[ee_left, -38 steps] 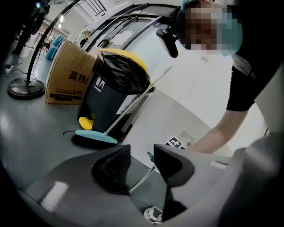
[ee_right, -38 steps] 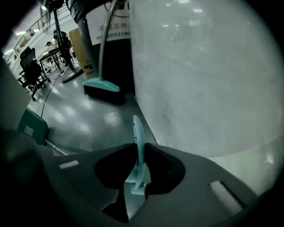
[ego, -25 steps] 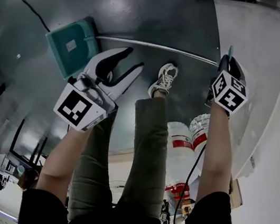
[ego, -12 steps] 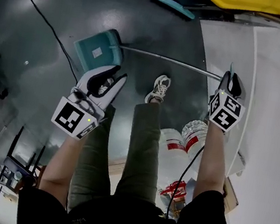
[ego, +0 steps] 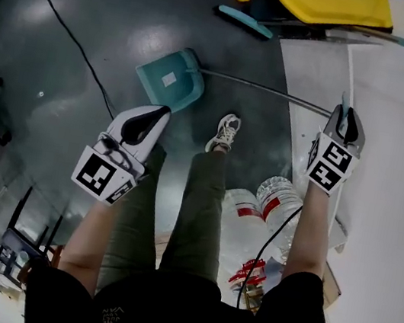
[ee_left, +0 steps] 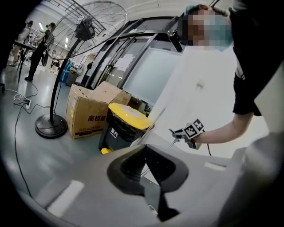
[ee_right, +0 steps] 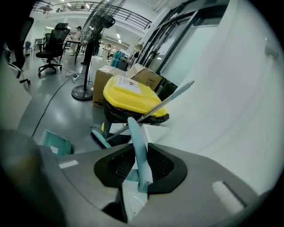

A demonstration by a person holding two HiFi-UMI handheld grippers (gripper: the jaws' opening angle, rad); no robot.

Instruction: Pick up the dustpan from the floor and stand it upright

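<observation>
The teal dustpan rests with its pan on the dark floor, and its long metal handle slopes up to the right. My right gripper is shut on the handle's teal grip, which sticks out between its jaws; the pan shows low at the left of the right gripper view. My left gripper hangs below the pan in the head view, apart from it. Its jaws have just been closing and are shut with nothing between them.
A yellow-lidded bin and a teal brush lie beyond the dustpan. A white wall runs along the right. Water bottles stand by the person's shoe. A cable crosses the floor; a fan base and a cardboard box stand further off.
My left gripper's jaws have gone from wide open to shut, holding nothing. My right gripper has risen with the handle end, and the pan now lies closer to the shoe.
</observation>
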